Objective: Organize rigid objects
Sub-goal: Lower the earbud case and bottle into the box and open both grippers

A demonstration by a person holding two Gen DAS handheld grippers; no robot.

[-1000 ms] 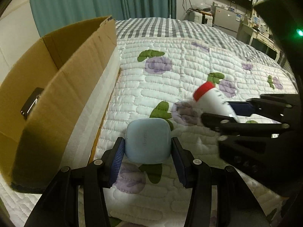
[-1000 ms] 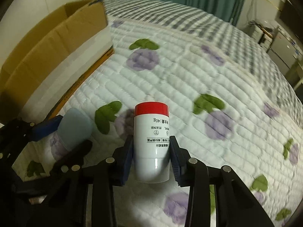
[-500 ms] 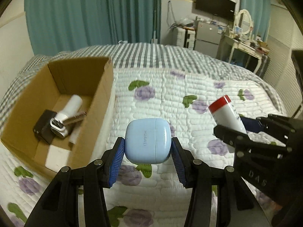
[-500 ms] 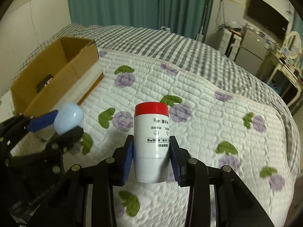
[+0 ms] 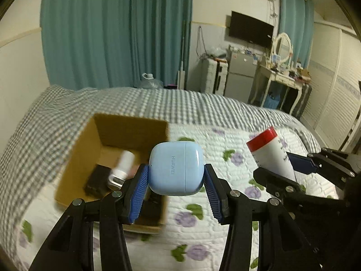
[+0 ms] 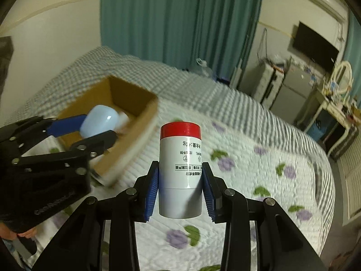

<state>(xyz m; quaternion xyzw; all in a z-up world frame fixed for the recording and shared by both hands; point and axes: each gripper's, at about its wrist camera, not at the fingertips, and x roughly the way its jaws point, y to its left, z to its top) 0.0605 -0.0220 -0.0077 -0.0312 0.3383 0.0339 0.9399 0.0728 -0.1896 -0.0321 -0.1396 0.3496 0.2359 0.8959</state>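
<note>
Our left hand-held gripper clamps the case by its flat sides, in the air near the box; smooth plastic, light, likely slippery. The right hand-held gripper pinches the bottle low (top-heavy, we judge). Items crowd the box; the bed carries it.

Both wrist cameras look forward along their fingers, high above the bed, toward the far curtains. Each sees the other hand-held gripper beside it; both share the cardboard box.
</note>
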